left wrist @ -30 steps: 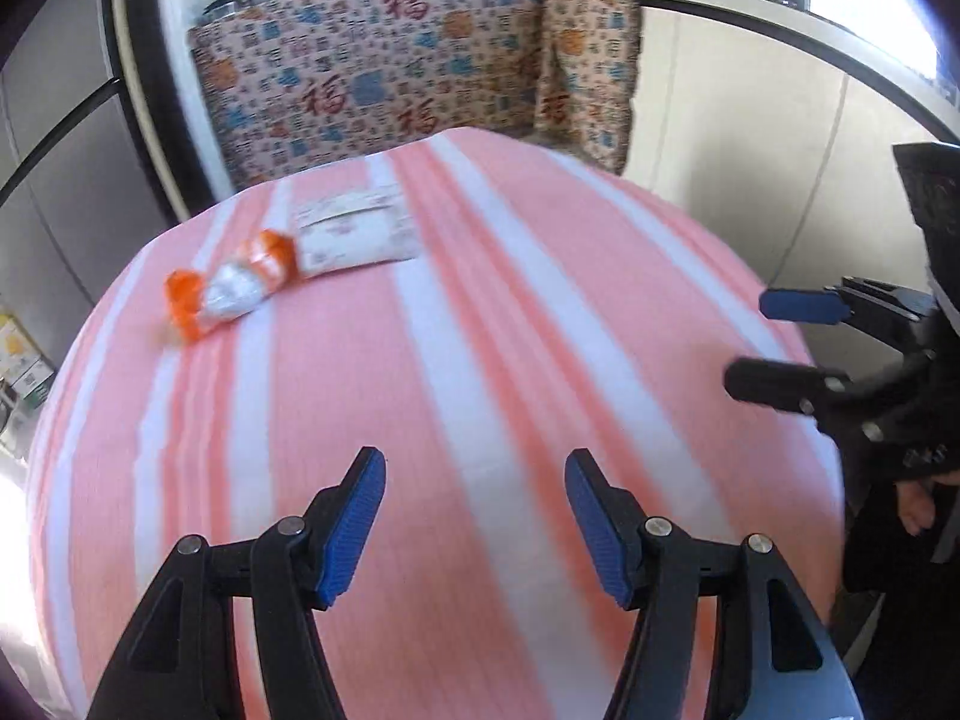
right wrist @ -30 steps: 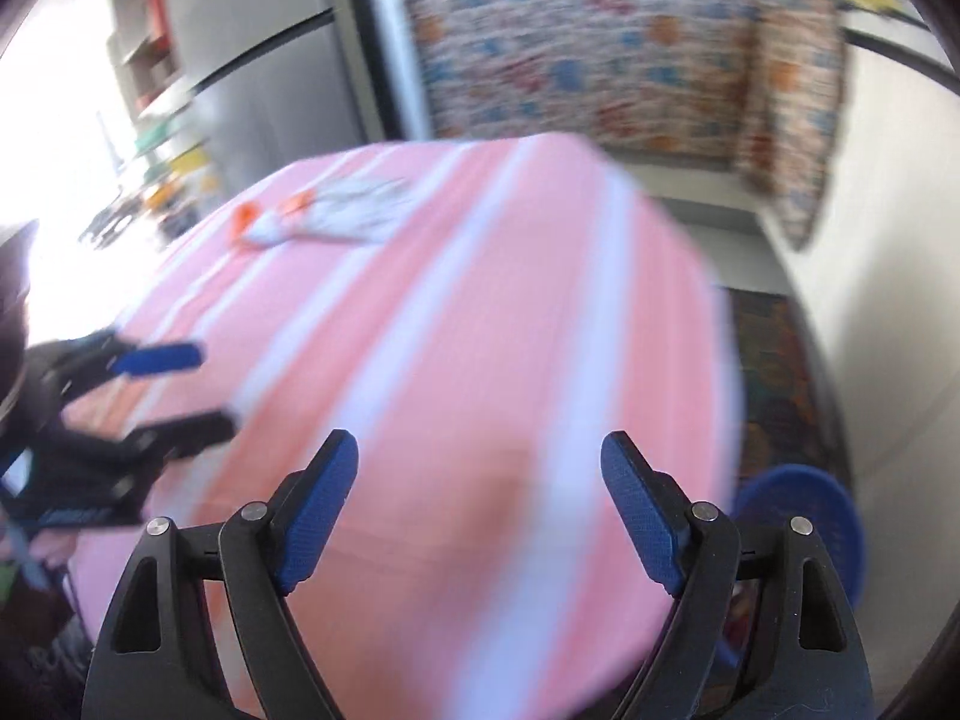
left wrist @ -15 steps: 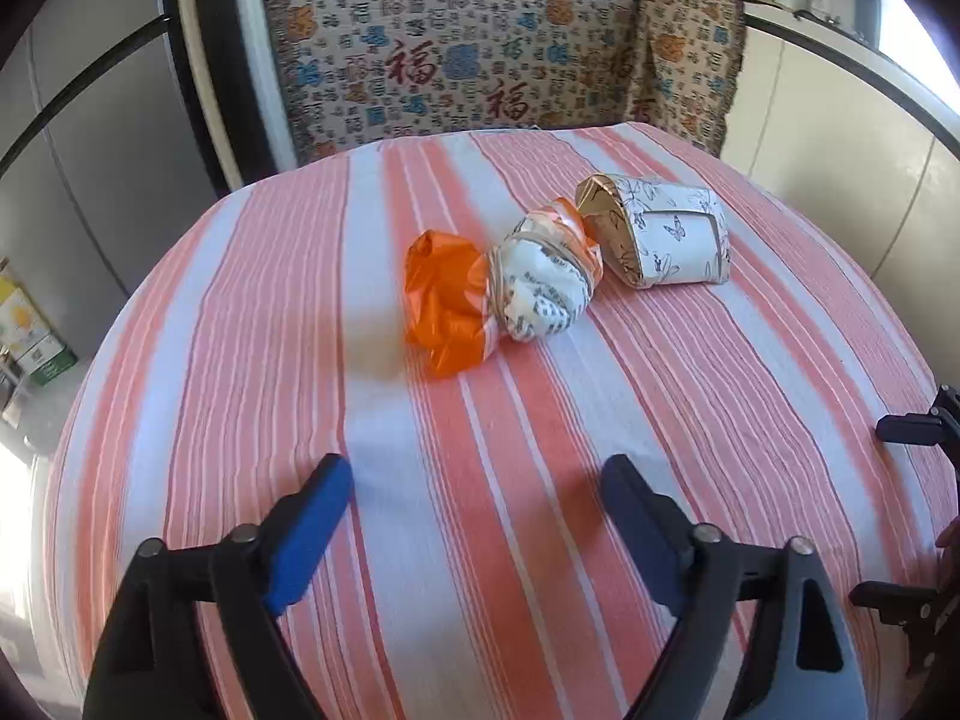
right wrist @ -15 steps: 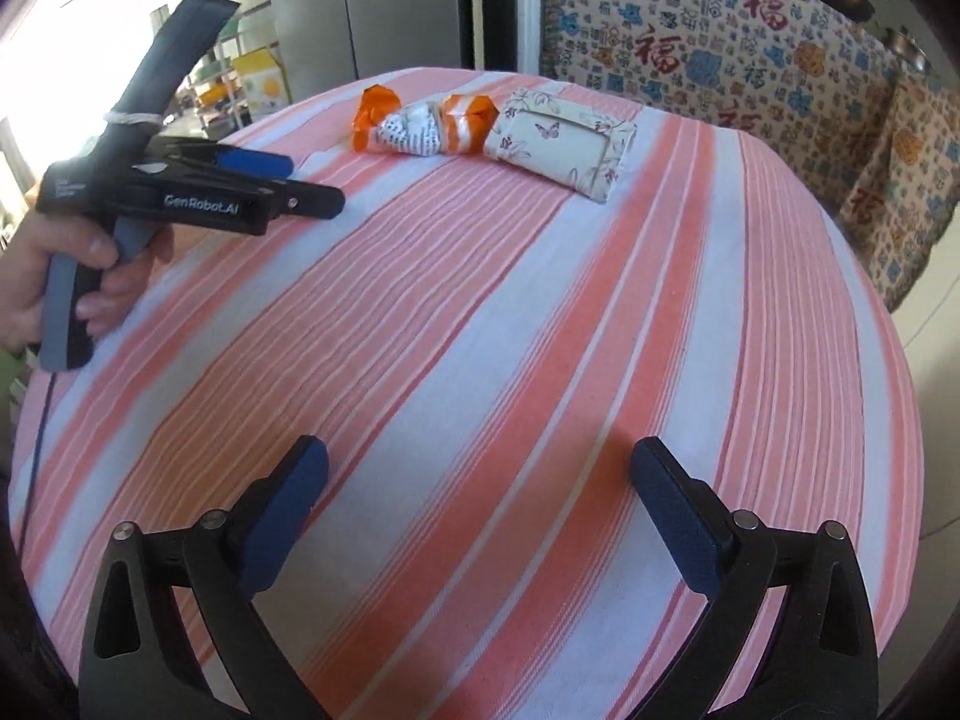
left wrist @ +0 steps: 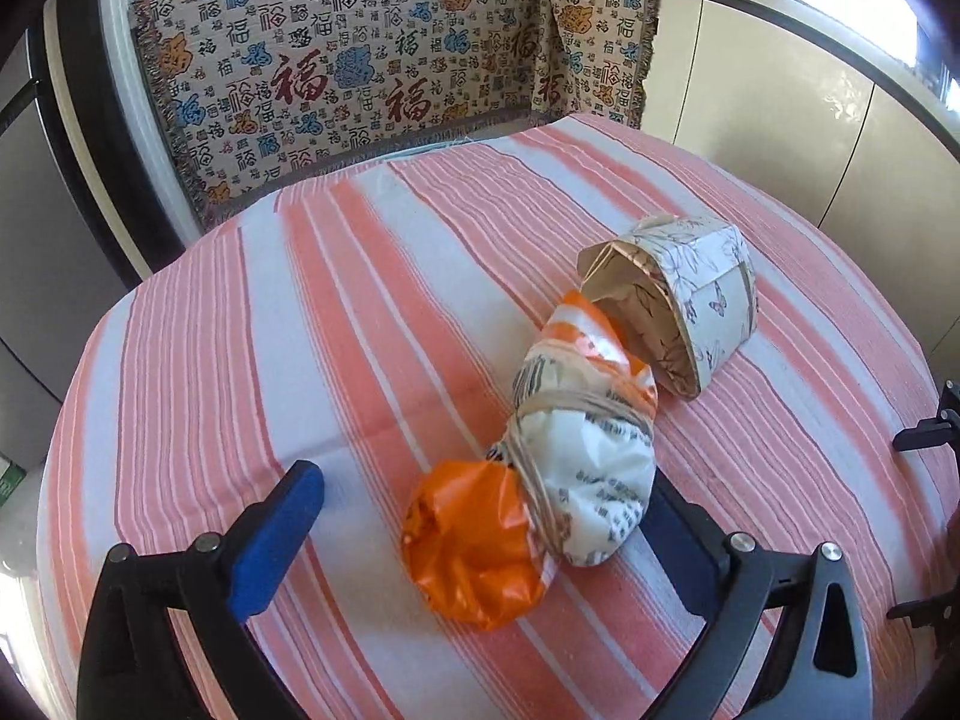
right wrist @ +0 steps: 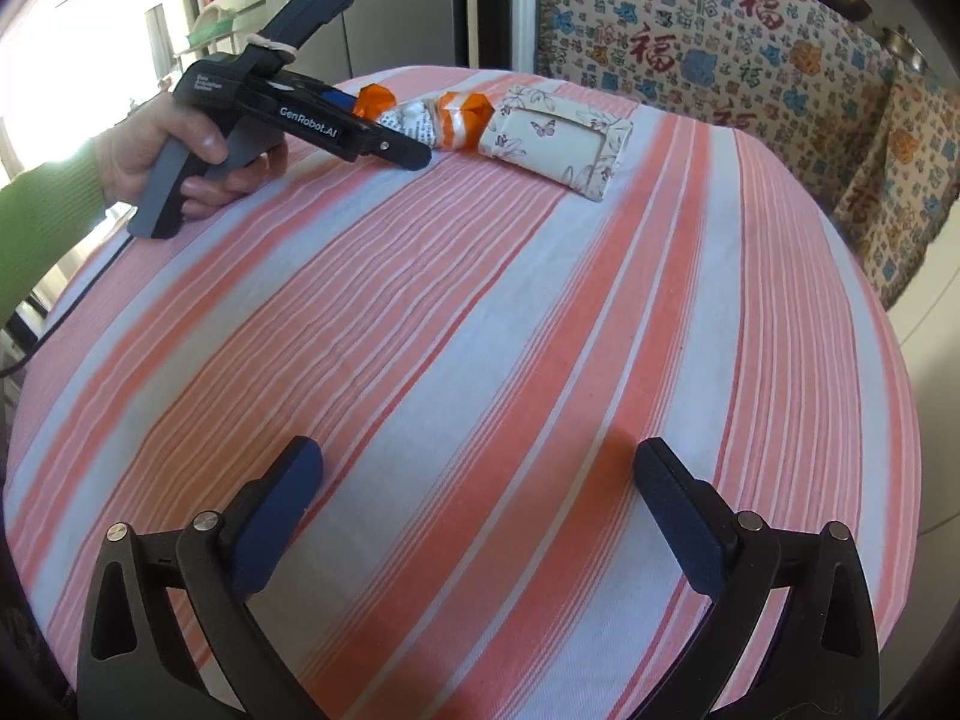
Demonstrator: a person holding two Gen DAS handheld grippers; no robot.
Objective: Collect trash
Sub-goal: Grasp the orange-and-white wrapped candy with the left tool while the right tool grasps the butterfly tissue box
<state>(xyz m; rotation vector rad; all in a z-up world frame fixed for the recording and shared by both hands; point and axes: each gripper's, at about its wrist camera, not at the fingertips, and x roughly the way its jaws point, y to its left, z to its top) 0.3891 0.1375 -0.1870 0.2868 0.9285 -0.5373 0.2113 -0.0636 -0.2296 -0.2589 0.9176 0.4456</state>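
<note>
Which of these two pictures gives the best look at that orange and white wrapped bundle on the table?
The left wrist view. The bundle lies close and large between the open left gripper fingers, its orange end and rubber bands plain. In the right wrist view it is small and far across the striped tablecloth, partly hidden behind the left gripper.

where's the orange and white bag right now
In the left wrist view the orange and white bag lies on the striped tablecloth, between the open left gripper fingers, its far end against the butterfly-print box.
</note>
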